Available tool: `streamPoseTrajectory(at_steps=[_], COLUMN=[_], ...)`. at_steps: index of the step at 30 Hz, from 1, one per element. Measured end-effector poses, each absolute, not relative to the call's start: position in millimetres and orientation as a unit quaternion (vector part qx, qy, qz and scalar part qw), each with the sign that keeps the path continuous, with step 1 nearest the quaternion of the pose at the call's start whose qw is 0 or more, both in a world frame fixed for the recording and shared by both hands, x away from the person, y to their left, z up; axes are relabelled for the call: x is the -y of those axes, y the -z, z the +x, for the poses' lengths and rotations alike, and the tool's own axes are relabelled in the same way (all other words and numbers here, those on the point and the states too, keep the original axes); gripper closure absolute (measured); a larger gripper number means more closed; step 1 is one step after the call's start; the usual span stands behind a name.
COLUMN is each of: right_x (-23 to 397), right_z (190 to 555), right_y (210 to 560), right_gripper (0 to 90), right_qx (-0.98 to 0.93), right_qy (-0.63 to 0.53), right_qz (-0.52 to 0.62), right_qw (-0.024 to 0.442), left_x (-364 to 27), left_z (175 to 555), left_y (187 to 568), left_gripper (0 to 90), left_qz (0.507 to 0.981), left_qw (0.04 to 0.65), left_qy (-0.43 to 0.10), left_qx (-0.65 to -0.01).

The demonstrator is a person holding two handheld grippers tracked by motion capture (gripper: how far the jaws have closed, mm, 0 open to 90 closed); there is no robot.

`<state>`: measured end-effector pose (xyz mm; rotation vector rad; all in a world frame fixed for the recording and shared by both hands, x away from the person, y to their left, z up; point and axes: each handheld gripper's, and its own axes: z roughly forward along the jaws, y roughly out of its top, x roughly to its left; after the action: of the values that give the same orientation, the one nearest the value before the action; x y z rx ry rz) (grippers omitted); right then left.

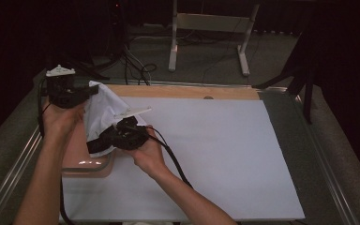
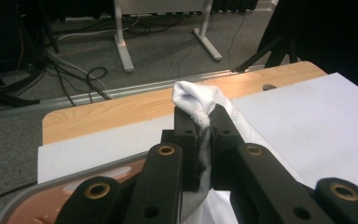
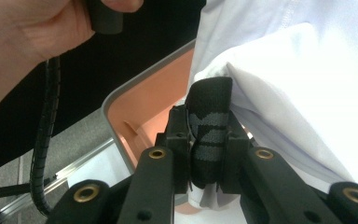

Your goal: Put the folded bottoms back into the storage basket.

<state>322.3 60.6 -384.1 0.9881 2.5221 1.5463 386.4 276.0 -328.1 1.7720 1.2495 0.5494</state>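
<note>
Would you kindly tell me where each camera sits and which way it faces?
High view: above the person's side, looking forward and down on the white-covered table; forearms, left gripper, right gripper.
Left gripper view: along its jaws, clamped on the white cloth garment, toward the floor.
Right gripper view: along its jaws, clamped on a black-grey band, over the pink plastic tub.
All share the garment.

White cloth (image 1: 104, 107), black-grey band (image 3: 208, 126) (patterned), pink tray (image 1: 82, 161)

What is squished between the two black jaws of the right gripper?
A black band with grey pattern, seemingly an edge of the white garment, sits pinched in the right gripper; the right gripper view shows it, above the pink tray.
</note>
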Motion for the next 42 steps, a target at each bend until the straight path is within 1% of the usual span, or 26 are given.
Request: streamPoseTrajectory(at_steps=[15,29,42], right_x=[-67,-74,-68], right_z=[322,328,336], right_y=[388,391,397], right_gripper=[78.6,78.6,78.6], right_qx=[-0.811,-0.81,-0.804], right_qy=[-0.493,-0.488,-0.486], right_qz=[0.315,0.324,0.341], right_qw=[0.011,0.014,0.013], left_x=[-293,-305,-313], left_z=[382,379,373], left_y=[330,330,327], left_gripper=[84.7,84.7,84.7], left_qz=[0.706,0.698,0.699], left_qw=[0.43,0.429,0.414], left_qy=[-0.228,-0.234,-0.245], left_qx=[-0.515,-0.524,-0.529])
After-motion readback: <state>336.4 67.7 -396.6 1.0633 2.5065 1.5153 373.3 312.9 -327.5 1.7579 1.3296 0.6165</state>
